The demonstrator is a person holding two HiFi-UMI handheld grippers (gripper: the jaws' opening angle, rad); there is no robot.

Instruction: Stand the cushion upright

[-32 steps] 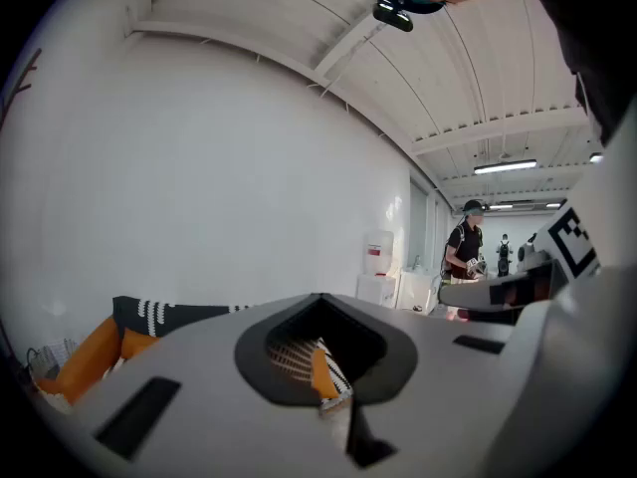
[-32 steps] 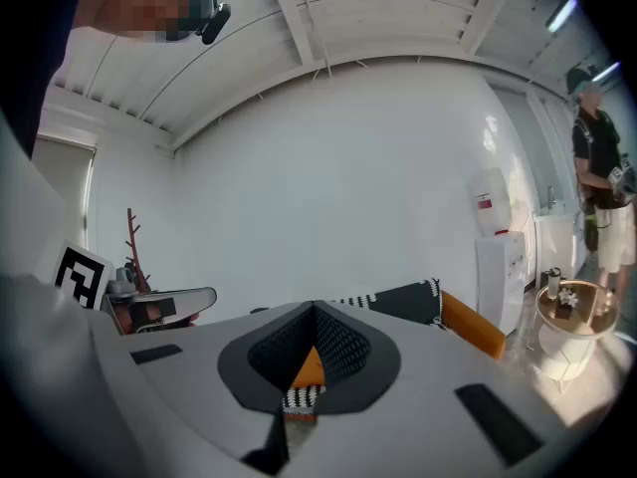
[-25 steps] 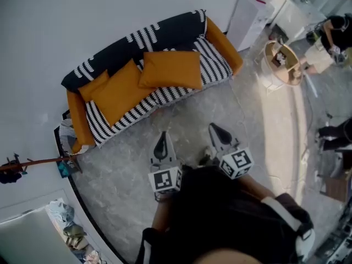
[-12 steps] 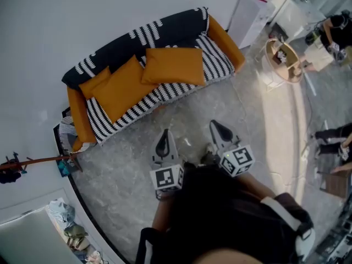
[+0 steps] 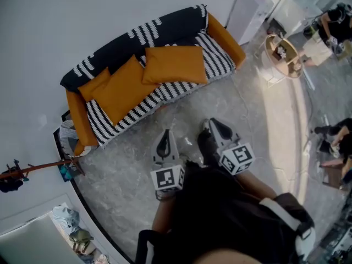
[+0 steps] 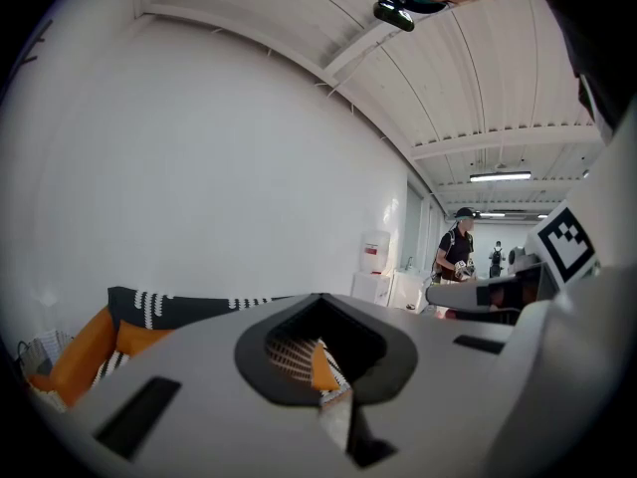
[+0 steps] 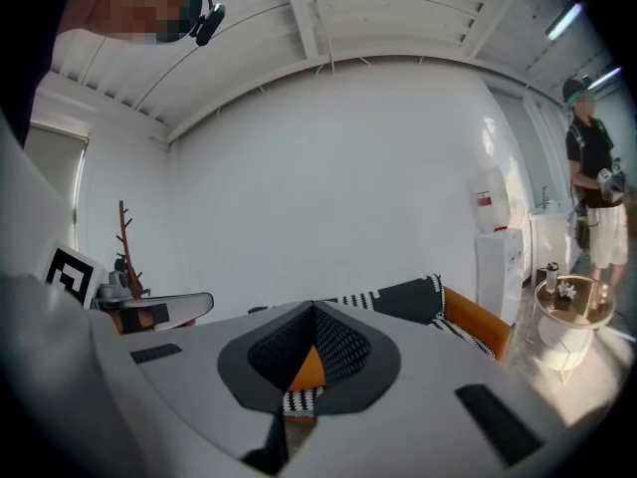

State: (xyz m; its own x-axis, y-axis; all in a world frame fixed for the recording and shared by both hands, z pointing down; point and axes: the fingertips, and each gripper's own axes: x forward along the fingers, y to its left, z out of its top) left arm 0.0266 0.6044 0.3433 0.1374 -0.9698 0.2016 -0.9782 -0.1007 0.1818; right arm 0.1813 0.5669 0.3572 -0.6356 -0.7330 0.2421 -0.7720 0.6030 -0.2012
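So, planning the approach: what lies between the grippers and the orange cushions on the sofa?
In the head view, only bare grey floor, then the sofa's striped seat edge before the cushions. Left gripper and right gripper are shut, empty.

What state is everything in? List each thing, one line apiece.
left gripper: shut, empty, over the floor short of the sofa.
right gripper: shut, empty, beside the left one.
right cushion: lying flat on the seat.
middle cushion: lying down, not upright.
left cushion: partly covered by the middle cushion, lean unclear.
sofa: draped with a striped cover.
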